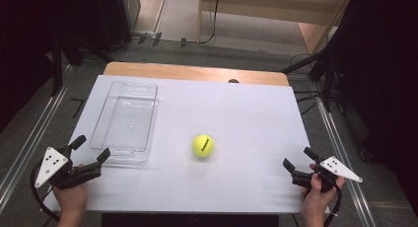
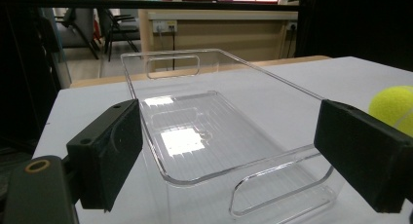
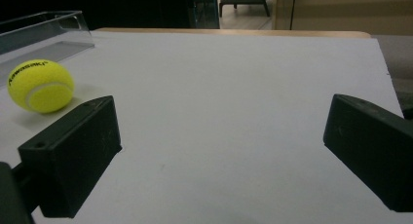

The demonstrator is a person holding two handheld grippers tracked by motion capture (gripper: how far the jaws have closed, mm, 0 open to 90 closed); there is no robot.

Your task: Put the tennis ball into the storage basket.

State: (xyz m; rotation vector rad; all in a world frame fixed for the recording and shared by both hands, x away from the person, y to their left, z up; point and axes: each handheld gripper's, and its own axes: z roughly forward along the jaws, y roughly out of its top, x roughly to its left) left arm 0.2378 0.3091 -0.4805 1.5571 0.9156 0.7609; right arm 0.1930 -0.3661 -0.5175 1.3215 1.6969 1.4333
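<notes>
A yellow tennis ball (image 1: 202,145) rests on the white table top (image 1: 236,108), near the middle and toward the front. It shows at the right edge of the left gripper view (image 2: 393,105) and at the far left of the right gripper view (image 3: 40,85). A clear plastic bin (image 1: 126,119) stands empty at the left, its near end (image 2: 253,173) between the left jaws. My left gripper (image 1: 90,148) is open at the front left corner. My right gripper (image 1: 299,158) is open at the front right, nothing between its jaws, well apart from the ball.
The table's wooden back edge (image 1: 197,71) shows beyond the white top. Dark stands and cables (image 1: 320,84) crowd the floor at the right, and metal rails (image 1: 29,138) run along the left. Bare white surface lies between the ball and the right gripper.
</notes>
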